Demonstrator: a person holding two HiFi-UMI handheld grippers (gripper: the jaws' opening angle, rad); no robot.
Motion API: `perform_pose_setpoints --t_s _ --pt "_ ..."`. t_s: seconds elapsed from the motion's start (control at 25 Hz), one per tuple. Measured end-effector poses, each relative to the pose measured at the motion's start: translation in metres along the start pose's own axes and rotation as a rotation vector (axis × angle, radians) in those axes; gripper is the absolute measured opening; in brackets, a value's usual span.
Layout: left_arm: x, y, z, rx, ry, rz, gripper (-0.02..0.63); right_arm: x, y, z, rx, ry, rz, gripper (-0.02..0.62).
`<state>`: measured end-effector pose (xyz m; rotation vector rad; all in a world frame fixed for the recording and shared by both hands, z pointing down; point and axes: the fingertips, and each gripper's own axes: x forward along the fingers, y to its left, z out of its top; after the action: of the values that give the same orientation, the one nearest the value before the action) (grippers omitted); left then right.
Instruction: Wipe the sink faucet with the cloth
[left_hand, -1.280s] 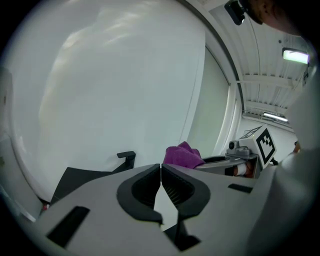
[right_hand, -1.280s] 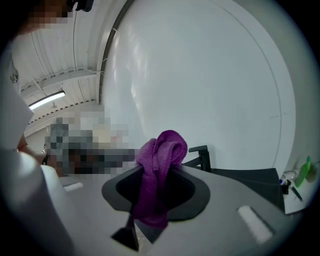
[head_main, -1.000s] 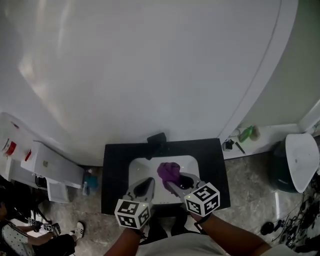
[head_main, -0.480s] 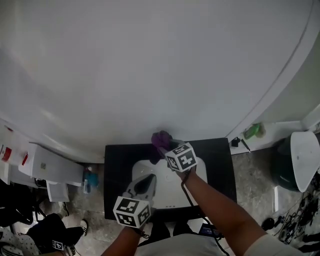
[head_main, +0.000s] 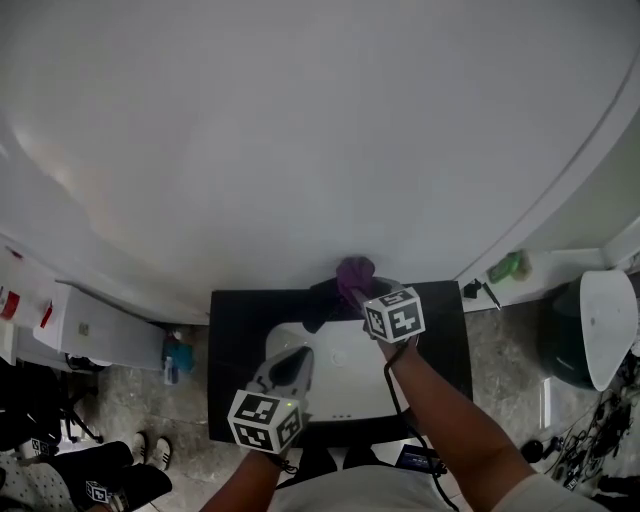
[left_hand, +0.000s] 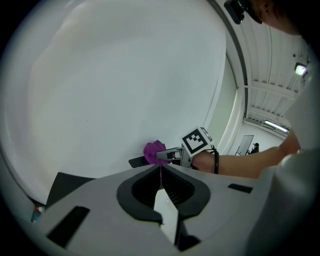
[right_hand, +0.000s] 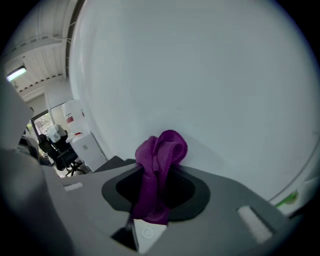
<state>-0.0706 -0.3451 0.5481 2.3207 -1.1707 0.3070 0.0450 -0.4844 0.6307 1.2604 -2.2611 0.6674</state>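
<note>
Purple and crumpled, the one cloth (right_hand: 161, 155) is pinched in the right gripper (right_hand: 160, 172) by the single black faucet (head_main: 320, 298), while the left gripper (left_hand: 161, 169) has its jaws pressed together, empty.

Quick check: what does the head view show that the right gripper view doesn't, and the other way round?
Head view only: the white sink, the dark faucet just left of the purple cloth, and the left gripper by the sink's left side. Right gripper view only: the right gripper shut on the bunched cloth, seen close up. Both: the cloth near the white wall.
</note>
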Motion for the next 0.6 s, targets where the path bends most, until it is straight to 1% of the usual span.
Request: perform_pose_setpoints --t_s 0.08,0.12,0.2,0.24,0.32,0.4,0.52,0.56,0.6 --pt "-0.001 0.000 0.001 -0.002 -0.001 0.002 0.015 0.006 0.034 0.016 -0.044 -0.020 0.067 0.112" --pt "-0.002 0.000 0.001 -0.002 -0.002 0.004 0.015 0.014 0.052 0.018 -0.064 -0.012 0.105 0.112" --pt "-0.003 -0.002 0.002 0.002 -0.001 0.007 0.015 0.033 0.076 0.009 -0.092 0.028 0.153 0.112" --pt "-0.003 -0.003 0.001 0.003 0.000 0.006 0.015 0.039 0.078 0.002 -0.094 0.044 0.157 0.112" --pt "-0.003 -0.004 -0.001 0.003 0.004 0.000 0.015 0.039 0.063 -0.006 -0.076 0.045 0.126 0.112" --pt "-0.005 -0.002 -0.003 -0.001 0.003 -0.003 0.015 0.027 0.032 -0.010 -0.040 0.032 0.057 0.112" --pt "-0.010 0.000 -0.004 -0.005 0.001 0.001 0.015 0.005 -0.013 -0.022 0.047 0.035 -0.045 0.112" --pt "-0.010 -0.001 -0.005 -0.005 0.001 -0.001 0.015 -0.002 -0.016 -0.026 0.056 0.030 -0.054 0.112" --pt "-0.009 -0.003 -0.005 -0.005 0.002 -0.003 0.015 -0.008 -0.009 -0.028 0.042 0.023 -0.043 0.112"
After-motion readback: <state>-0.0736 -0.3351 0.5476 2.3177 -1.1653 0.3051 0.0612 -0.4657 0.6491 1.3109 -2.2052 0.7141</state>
